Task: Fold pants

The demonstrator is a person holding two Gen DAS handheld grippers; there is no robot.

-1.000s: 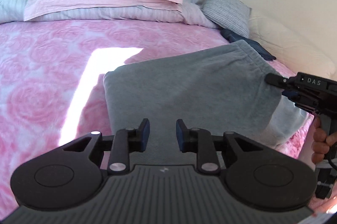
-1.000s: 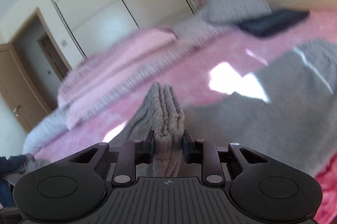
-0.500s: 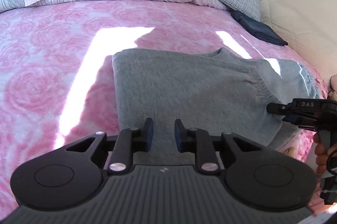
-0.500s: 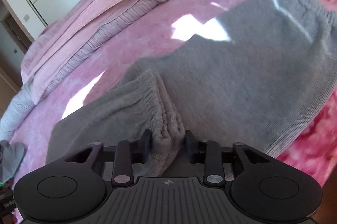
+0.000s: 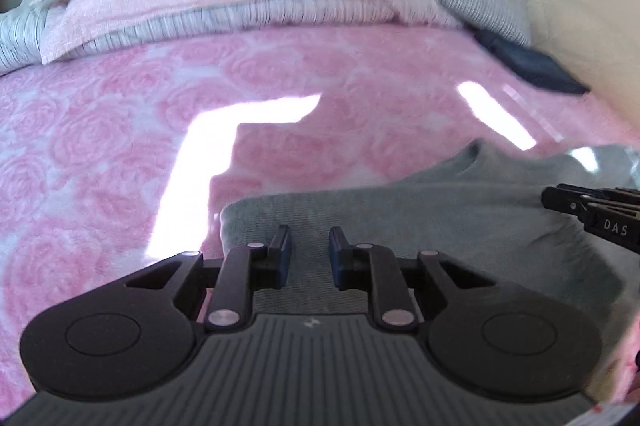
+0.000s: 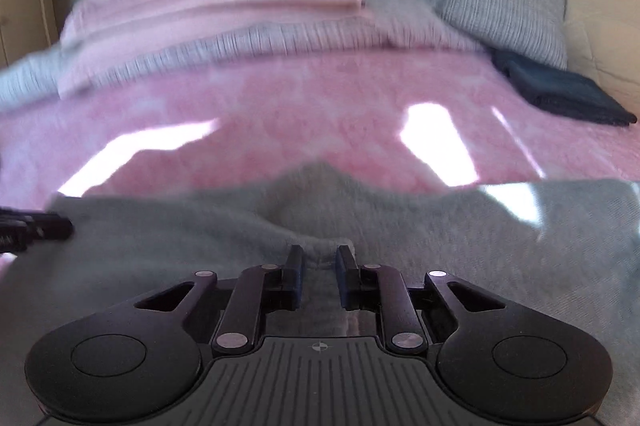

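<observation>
Right gripper (image 6: pixel 318 272) jaws just closed in, clamped on a bunched ridge of the grey pants (image 6: pixel 460 246). Left gripper (image 5: pixel 308 254) jaws just narrowed, pads flanking a fold, contact unclear. Pants lie folded on pink bedspread (image 5: pixel 120 153)

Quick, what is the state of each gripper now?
Left gripper: just closing over grey knitted pants, fabric between, grip unclear.
Right gripper: just closed further, pinching a fold of them.
</observation>
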